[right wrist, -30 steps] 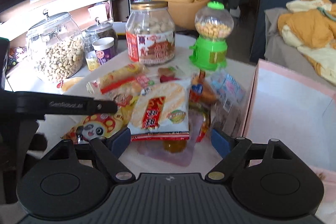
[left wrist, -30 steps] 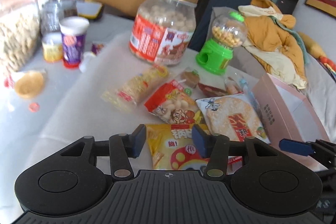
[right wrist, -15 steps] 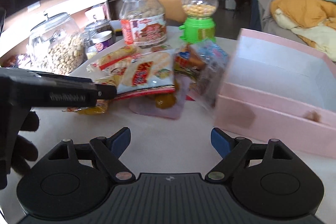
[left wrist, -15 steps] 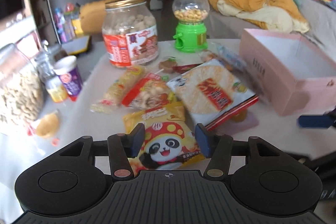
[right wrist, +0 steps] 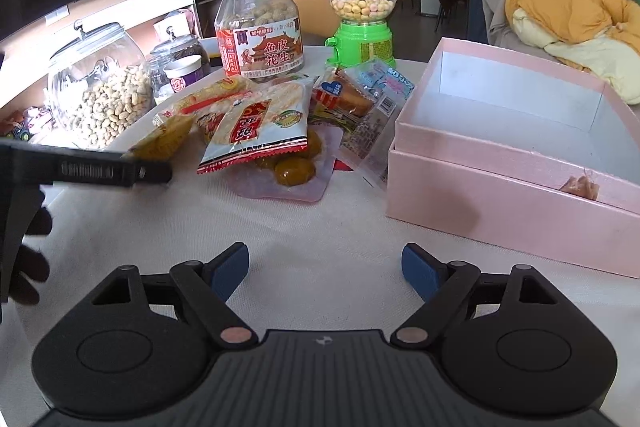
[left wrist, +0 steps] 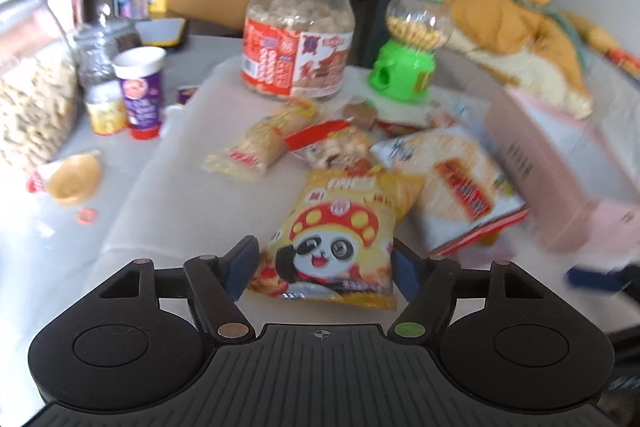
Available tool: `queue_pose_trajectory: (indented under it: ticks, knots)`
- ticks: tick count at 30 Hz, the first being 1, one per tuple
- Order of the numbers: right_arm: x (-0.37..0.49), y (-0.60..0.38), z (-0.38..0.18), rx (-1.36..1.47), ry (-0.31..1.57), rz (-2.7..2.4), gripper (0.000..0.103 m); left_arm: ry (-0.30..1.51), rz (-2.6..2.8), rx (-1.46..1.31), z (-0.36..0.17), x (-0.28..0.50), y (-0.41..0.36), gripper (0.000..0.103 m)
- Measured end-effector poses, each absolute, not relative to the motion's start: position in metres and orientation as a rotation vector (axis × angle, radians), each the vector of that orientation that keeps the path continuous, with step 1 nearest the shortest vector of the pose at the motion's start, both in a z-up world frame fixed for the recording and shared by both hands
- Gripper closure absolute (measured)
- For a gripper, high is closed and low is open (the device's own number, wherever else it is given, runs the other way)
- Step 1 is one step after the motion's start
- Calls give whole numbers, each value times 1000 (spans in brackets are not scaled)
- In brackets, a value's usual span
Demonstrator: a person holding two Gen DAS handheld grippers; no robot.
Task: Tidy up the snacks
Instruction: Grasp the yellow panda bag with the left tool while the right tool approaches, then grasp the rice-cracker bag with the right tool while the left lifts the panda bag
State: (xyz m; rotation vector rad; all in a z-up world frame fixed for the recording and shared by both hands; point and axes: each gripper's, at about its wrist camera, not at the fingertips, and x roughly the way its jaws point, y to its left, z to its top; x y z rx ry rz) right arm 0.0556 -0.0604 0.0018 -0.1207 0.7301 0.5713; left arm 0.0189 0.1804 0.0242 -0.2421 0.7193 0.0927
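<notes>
A pile of snack packets lies on the white cloth. A yellow panda packet (left wrist: 340, 235) lies nearest my left gripper (left wrist: 324, 267), which is open with its pads on either side of the packet's near end. Beside it lie a rice cracker packet (left wrist: 452, 183) (right wrist: 256, 123), a long yellow packet (left wrist: 260, 139) and smaller sweets. An open pink box (right wrist: 512, 163) (left wrist: 560, 163) stands to the right, nearly empty, with one small brown item (right wrist: 580, 183) inside. My right gripper (right wrist: 324, 271) is open and empty above bare cloth, short of the pile and box.
A large peanut jar with a gold lid (right wrist: 260, 31), a green candy dispenser (right wrist: 362, 23), a glass jar of peanuts (right wrist: 100, 91) and a purple cup (left wrist: 142, 91) stand behind the pile. The left gripper's finger (right wrist: 104, 171) reaches in from the left. Orange bedding lies beyond the table.
My left gripper opened wider and moved in around the panda packet's near end. My right gripper pulled back from the pile, with the pink box now fully in view.
</notes>
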Motion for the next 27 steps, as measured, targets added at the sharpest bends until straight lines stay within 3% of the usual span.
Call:
queue_pose_trajectory:
  ticks: [8,13,18,25,27]
  knots:
    - [50,-53,4,-181,726,586,18,765,66,-126,14,51,167,25]
    - [42,-46,33,-189,672,632,18,742,37,-108,17,23,169,36]
    - [60,-12,67,-203,635,652,18,722,127,-117,24,-20,172,37]
    - [123,64,40,-318,809,561,19,746,116,-74,25,-37,158,37]
    - [127,69,33,-346,841,545,26,746,98,-83,24,-40,158,37]
